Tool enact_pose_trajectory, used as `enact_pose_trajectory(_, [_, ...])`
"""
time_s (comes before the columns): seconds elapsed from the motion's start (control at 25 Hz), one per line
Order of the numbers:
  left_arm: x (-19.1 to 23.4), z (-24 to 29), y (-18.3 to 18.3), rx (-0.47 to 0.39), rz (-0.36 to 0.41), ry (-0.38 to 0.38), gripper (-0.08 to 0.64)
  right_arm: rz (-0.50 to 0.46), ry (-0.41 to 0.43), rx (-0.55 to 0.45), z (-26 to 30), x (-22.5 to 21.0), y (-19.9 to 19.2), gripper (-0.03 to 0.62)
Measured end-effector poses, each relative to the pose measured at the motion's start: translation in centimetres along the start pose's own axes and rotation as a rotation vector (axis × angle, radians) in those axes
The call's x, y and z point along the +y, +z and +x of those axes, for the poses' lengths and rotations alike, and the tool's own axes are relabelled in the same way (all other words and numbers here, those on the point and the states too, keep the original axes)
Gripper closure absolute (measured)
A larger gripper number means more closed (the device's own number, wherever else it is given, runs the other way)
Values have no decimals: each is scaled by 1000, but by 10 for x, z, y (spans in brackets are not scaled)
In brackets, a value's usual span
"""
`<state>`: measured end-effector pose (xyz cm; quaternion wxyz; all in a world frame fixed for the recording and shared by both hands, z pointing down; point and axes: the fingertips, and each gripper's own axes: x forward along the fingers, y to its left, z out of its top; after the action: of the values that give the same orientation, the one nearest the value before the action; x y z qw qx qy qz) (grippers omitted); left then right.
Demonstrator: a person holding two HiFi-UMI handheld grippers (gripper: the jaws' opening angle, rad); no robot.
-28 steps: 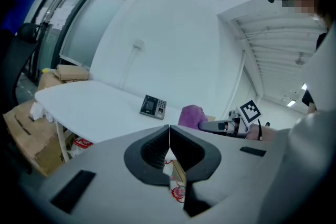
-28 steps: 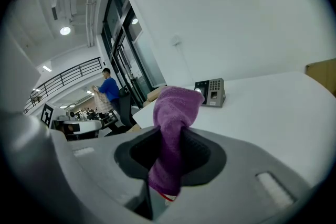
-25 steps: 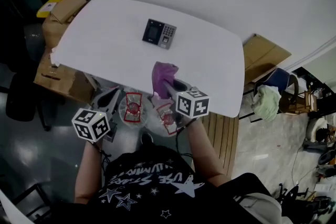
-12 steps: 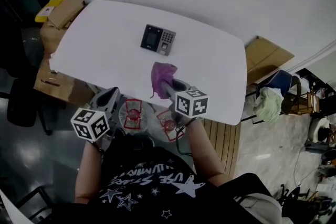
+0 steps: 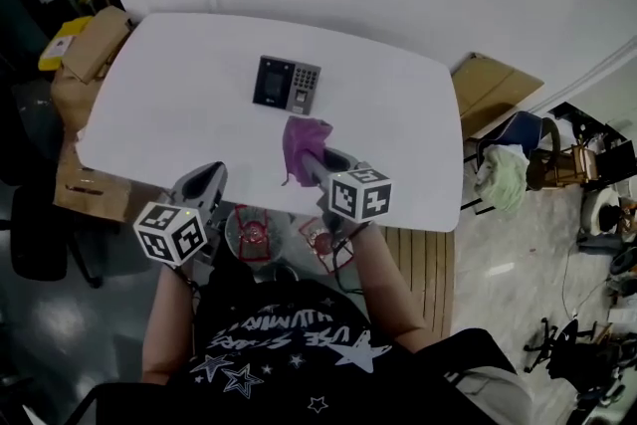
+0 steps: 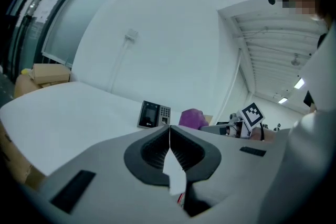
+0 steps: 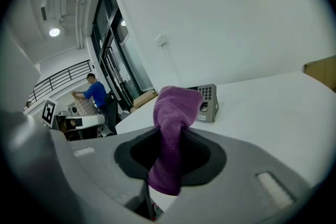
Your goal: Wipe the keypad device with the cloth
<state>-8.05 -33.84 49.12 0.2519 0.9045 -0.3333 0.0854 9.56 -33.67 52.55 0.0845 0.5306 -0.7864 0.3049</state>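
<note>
R gripper (image 5: 311, 162) is clenched on the cloth (image 5: 304, 136). The cloth is purple and bunched: a wad pokes out past the jaw tips and a tail hangs under them in the right gripper view. L gripper (image 5: 206, 180) is closed on nothing, its jaws meeting in a thin line, and it's parked at the near edge of the table (image 5: 169, 85). The keypad device (image 5: 287, 83) lies flat mid-table, screen on its left half and keys on its right. The cloth is just on my side of it, w/ a gap between them as far as I can tell.

Step, my read: approach, wipe not started.

To do it well:
- Lower the wad onto the device face so only fabric touches, keeping the hard jaw tips off the screen.
- Use light, flat strokes across screen, then keys. The device looks loose on the table and will prob slide if I push hard.
- Bring the L gripper up and brace its closed tips against the device's far or left side before stroking.
- Keep the grip tight on the cloth so the wad doesn't pull out mid-stroke.

Counts:
- 1 keypad device
- 1 cloth
- 2 grippers
- 1 table
- cardboard boxes (image 5: 95, 45) by the table: 1 at right, at least 1 at left
</note>
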Motion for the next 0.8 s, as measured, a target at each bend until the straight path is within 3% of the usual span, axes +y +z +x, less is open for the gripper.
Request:
enact_pose_trajectory(0.44, [45, 62, 41, 78, 57, -165, 551, 72, -149, -53, 37, -21, 28, 494])
enact_pose_trajectory(0.8, [69, 90, 60, 108, 64, -255, 552, 77, -211, -56, 66, -21, 49, 494])
